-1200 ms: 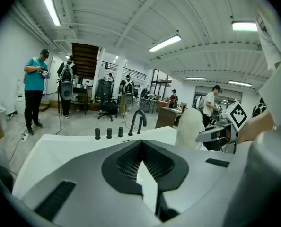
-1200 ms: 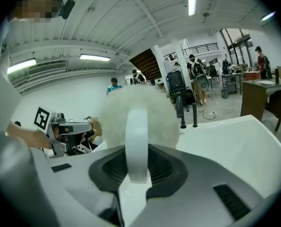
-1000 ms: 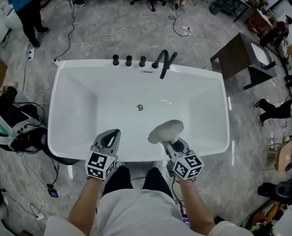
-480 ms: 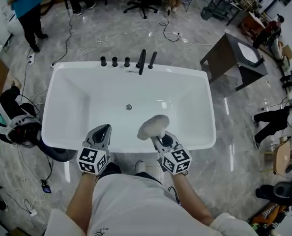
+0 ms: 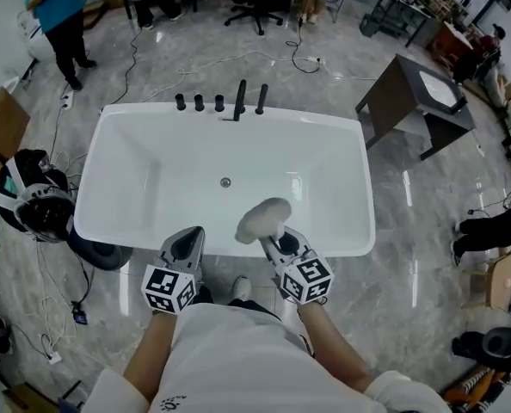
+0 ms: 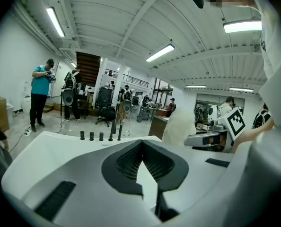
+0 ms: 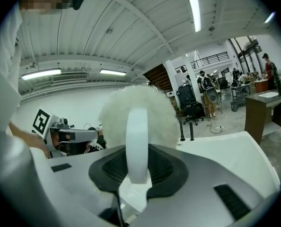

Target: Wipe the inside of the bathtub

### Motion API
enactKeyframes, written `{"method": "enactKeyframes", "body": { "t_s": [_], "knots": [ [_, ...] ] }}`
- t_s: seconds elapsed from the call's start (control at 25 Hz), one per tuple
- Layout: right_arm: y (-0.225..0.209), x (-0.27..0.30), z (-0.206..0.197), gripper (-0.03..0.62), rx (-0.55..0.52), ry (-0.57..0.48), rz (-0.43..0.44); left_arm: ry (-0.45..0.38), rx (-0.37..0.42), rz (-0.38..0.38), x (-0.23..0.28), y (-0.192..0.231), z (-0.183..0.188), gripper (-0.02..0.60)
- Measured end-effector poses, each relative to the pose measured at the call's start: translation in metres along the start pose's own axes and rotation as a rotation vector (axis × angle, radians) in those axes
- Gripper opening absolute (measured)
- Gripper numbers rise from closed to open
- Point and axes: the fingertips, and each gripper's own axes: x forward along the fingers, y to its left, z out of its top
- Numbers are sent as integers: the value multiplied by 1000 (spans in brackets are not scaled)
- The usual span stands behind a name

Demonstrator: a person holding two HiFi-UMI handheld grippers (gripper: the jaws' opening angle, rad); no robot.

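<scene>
The white bathtub [image 5: 118, 222] lies in front of me, with black taps [image 5: 221, 101] on its far rim and a drain [image 5: 225, 181] in its floor. My right gripper [image 5: 275, 240] is shut on the white handle [image 7: 136, 145] of a fluffy white wiper [image 5: 262, 217], whose head hangs over the tub's near edge. Seen from the right gripper view, the fluffy head [image 7: 154, 109] stands upright beyond the jaws. My left gripper [image 5: 187, 246] hovers at the near rim, shut with nothing in it; its jaws meet at the tip [image 6: 141, 144].
A dark side table [image 5: 415, 101] with a white basin stands right of the tub. A black and white helmet-like thing [image 5: 32, 200] lies at the tub's left end. Cables run over the grey floor behind. A person in a teal top [image 5: 62, 7] stands far left.
The head view has shifted, so the tub sits a little higher and further left. Both grippers stay at the near rim and the wiper stays in the right one.
</scene>
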Motion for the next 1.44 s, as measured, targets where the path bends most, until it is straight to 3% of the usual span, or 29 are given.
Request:
{"method": "enactKeyframes", "body": {
  "t_s": [0.4,0.72,1.44],
  "knots": [
    [-7,-22,15,92,-8,-59,-50,-23,59,-44,-3,-12,17,5],
    [-1,-29,9,92,21,-67,-110,-29,57,-60,-10,4,20,5],
    [32,-23,20,91,-8,-114,-160,-45,51,-107,-26,26,24,5]
  ]
}}
